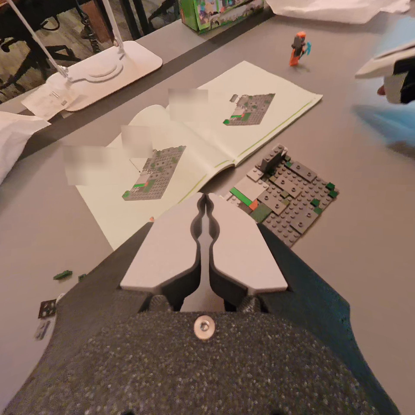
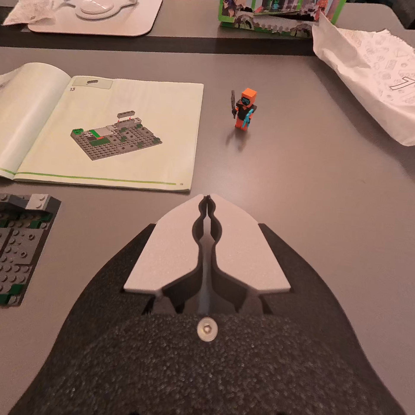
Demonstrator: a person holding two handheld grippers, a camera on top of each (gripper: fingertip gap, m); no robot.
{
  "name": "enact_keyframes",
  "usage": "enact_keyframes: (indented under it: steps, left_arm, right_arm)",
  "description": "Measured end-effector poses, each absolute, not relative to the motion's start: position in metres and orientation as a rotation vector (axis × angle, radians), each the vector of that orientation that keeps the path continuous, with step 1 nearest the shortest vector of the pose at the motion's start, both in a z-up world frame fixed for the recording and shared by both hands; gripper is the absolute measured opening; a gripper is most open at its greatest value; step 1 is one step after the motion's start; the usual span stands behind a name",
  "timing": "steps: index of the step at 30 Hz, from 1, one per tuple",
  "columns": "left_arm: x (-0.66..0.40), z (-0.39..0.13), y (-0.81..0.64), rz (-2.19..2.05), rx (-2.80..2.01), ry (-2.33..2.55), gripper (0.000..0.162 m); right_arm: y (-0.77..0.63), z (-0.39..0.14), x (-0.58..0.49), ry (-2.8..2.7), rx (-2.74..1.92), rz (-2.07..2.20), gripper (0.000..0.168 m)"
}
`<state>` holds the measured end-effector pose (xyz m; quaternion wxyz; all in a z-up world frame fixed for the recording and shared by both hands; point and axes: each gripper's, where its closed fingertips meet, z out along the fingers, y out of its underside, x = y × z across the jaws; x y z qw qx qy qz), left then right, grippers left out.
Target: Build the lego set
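Beside the open booklet (image 1: 202, 143) lies the flat gray build (image 1: 289, 202) — long axis running away; both grippers clenched, empty.

Looking forward and down along each gripper's pale fingers from close above the grey tabletop (image 1: 336, 280). Shared ahead: open pale-green instruction booklet (image 1: 258, 116) (image 2: 125, 134), orange blocky minifigure (image 1: 298, 48) (image 2: 244, 109), grey studded baseplate build (image 1: 289, 199) (image 2: 18, 247).

Dim, warm light (no glare). The figure (image 2: 244, 109) casts a soft shadow toward the camera. Edges bend and smear, notably right in the left wrist view.
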<state>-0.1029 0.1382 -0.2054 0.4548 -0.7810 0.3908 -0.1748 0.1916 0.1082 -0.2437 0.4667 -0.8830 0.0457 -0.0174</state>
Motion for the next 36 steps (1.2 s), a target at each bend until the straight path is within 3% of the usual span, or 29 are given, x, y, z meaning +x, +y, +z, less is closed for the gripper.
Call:
enact_keyframes:
  steps: [24,28,36]
  left_arm:
    - [-0.104,-0.227,0.154,-0.510,-1.903,0.819,0.000]
    - [-0.105,-0.226,0.154,-0.507,-1.893,0.825,0.000]
    - [-0.109,-0.226,0.154,-0.484,-1.889,0.832,0.000]
  right_arm:
    - [0.125,-0.264,0.193,0.074,-2.191,-0.077,0.000]
    - [0.129,-0.255,0.172,-0.244,-2.115,-0.056,0.001]
    - [0.136,-0.256,0.150,-1.099,-1.985,-0.009,0.020]
